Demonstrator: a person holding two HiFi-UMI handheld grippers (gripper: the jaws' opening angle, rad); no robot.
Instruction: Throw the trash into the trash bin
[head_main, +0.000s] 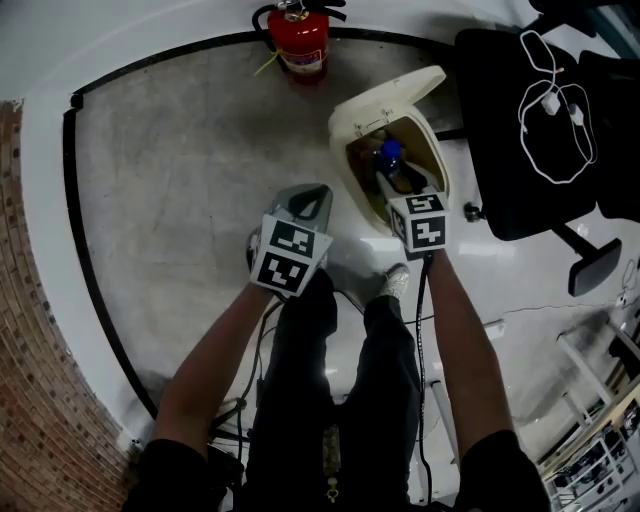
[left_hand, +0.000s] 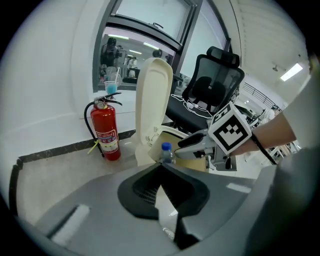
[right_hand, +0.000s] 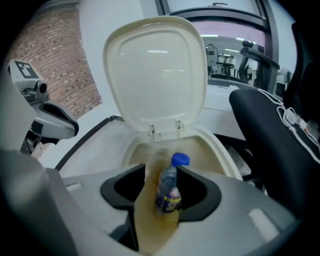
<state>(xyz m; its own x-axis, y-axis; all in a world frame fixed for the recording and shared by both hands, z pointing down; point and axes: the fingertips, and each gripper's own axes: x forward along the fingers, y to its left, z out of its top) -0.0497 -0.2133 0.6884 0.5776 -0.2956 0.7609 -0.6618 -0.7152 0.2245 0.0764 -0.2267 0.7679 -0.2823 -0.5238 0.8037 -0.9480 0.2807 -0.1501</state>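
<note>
small plastic bottle (right_hand: 169, 190), blue cap, held at its labelled waist by the fingers of the right gripper (right_hand: 161, 170), cap-first over the open trash bin (right_hand: 225, 150). left gripper (left_hand: 161, 165) fingers closed tip to tip, empty. bottle likely light, thin-walled, slick and crushable; label print too blurred to read.

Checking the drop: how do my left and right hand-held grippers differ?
The right hand-held gripper grips a blue-capped bottle; the left hand-held gripper is shut and empty. The right one hangs over the open trash bin; the left one is beside it, over floor. Both point downward.
</note>
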